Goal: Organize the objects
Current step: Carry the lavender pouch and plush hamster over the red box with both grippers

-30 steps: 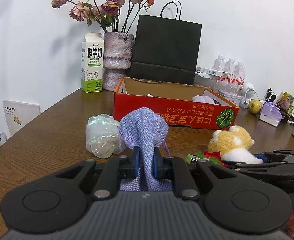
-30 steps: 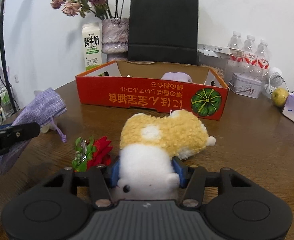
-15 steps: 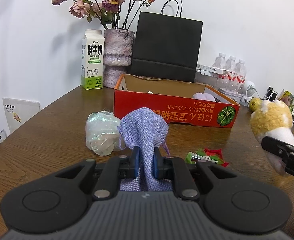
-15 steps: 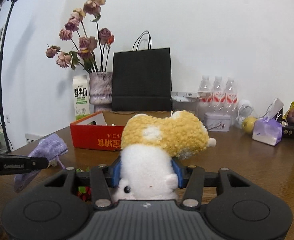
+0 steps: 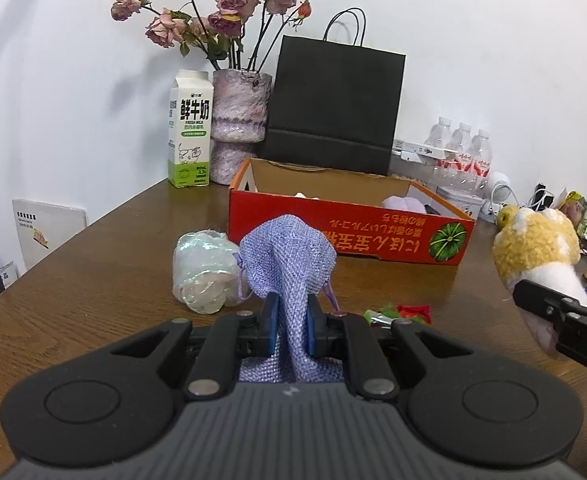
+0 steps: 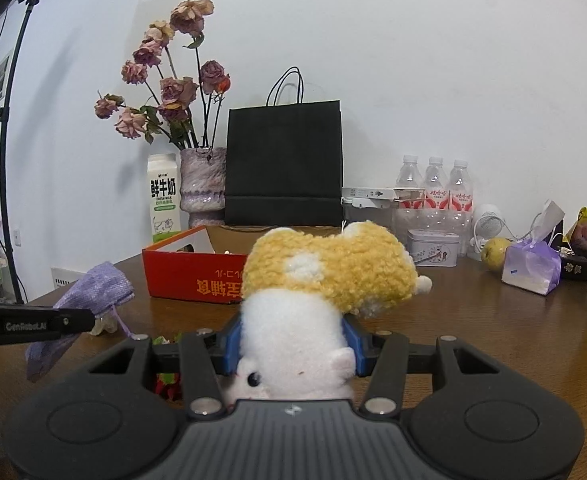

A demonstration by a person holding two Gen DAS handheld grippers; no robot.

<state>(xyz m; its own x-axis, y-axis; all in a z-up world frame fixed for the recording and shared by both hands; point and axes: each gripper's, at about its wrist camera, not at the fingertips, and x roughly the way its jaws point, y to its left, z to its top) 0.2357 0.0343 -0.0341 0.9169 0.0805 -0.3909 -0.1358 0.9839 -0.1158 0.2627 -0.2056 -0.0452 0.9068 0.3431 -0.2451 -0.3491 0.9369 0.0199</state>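
Note:
My left gripper (image 5: 291,326) is shut on a purple mesh pouch (image 5: 289,260), held above the wooden table; the pouch (image 6: 93,292) also shows at the left of the right wrist view. My right gripper (image 6: 293,344) is shut on a yellow and white plush toy (image 6: 325,268), lifted off the table; the same plush toy (image 5: 533,248) appears at the right of the left wrist view. The red cardboard box (image 5: 349,232) stands open behind both, with a pale purple item (image 5: 403,204) inside. A clear bag (image 5: 203,272) and a red and green flower piece (image 5: 399,314) lie in front of the box.
Behind the red box (image 6: 191,280) stand a milk carton (image 5: 189,128), a vase of dried roses (image 5: 239,124) and a black paper bag (image 5: 333,104). Water bottles (image 6: 435,188), a tin (image 6: 433,246), a pear (image 6: 495,252) and a purple tissue pack (image 6: 531,268) crowd the back right.
My right gripper has lifted the plush toy off the table and tilted upward; the plush now hangs at the right of the left wrist view. The left gripper and its pouch have stayed put.

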